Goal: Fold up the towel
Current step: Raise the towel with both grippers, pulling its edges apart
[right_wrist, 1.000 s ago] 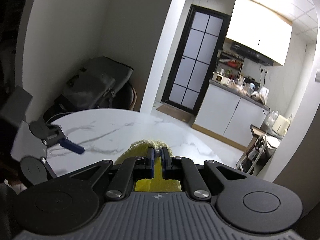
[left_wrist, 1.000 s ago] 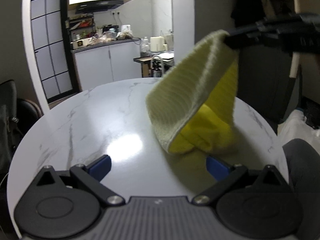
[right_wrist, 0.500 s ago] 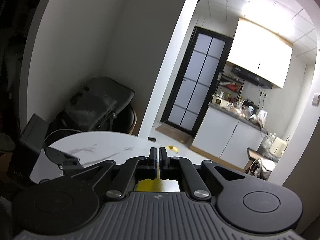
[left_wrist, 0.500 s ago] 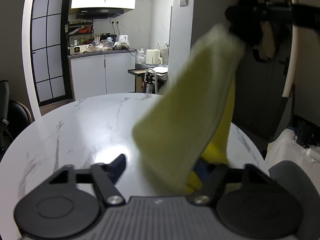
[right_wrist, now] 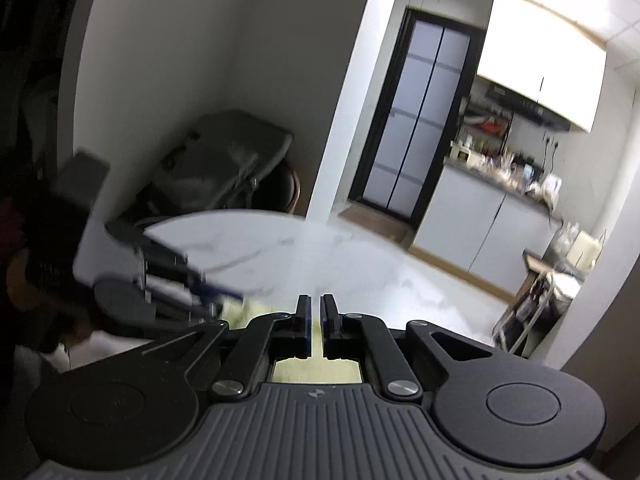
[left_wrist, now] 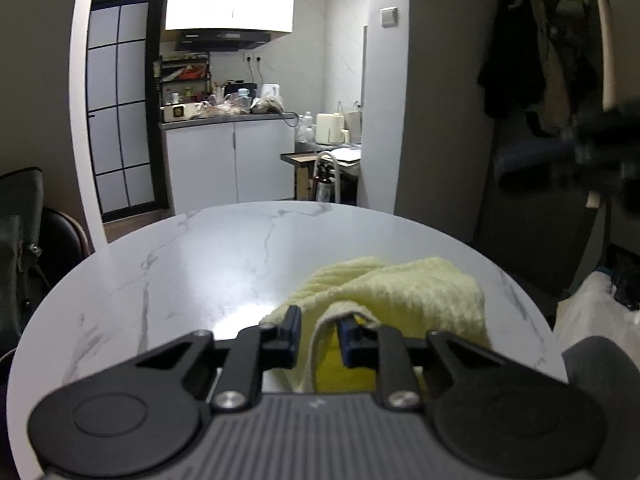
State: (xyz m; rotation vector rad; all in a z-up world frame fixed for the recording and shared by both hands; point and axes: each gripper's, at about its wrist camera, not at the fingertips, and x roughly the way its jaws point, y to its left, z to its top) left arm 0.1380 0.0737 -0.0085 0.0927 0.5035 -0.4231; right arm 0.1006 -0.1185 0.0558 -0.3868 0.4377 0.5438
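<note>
The near part of the pale yellow terry towel (left_wrist: 400, 292) is hidden behind the left gripper's black body. In the right wrist view only a blurred sliver of it shows, and the left gripper (right_wrist: 208, 292) there is motion-smeared. The right gripper (left_wrist: 560, 160) is a dark blur, cut off by the frame's edge.

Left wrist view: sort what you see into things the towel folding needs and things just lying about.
For the job:
- yellow towel, bunched
- marble table under it
- left gripper, a towel fold between its fingers
- right gripper, above the towel

Just lying about:
- hanging coats
- kettle on kitchen counter
- dark bag
</note>
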